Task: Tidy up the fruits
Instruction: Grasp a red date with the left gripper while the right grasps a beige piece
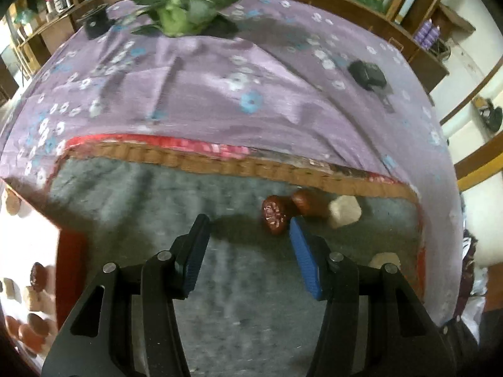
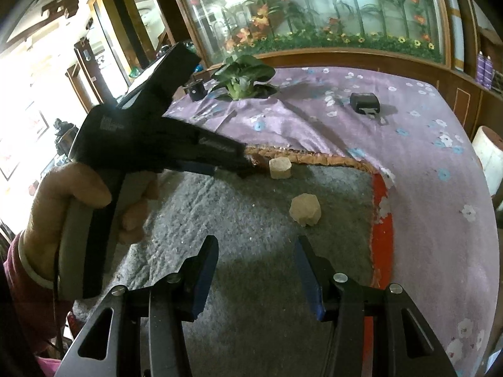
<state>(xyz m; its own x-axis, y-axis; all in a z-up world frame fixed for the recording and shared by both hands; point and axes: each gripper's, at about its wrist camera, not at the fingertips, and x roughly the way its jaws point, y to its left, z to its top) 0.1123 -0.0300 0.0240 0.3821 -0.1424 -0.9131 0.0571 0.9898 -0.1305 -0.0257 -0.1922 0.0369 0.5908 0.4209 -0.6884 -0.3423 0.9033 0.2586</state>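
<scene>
The left gripper [image 1: 248, 224] points steeply down at the grey mat [image 1: 132, 194], its jaws parted about halfway with nothing between them. Two dark red fruits lie just beyond its right fingertip — the nearer one [image 1: 274, 215] beside the blue pad [image 1: 303, 257], the other [image 1: 306, 202] touching it from behind. A pale chunk [image 1: 345, 211] sits next to them near the mat's woven edge; what it is stays unclear in the blur.

The right gripper [image 2: 256, 246] hovers over the same mat, jaws half open and empty. A second pale chunk [image 2: 305, 210] rests ahead of its right finger, apart from it. A hand [image 2: 63, 201] holds the left gripper's handle.
</scene>
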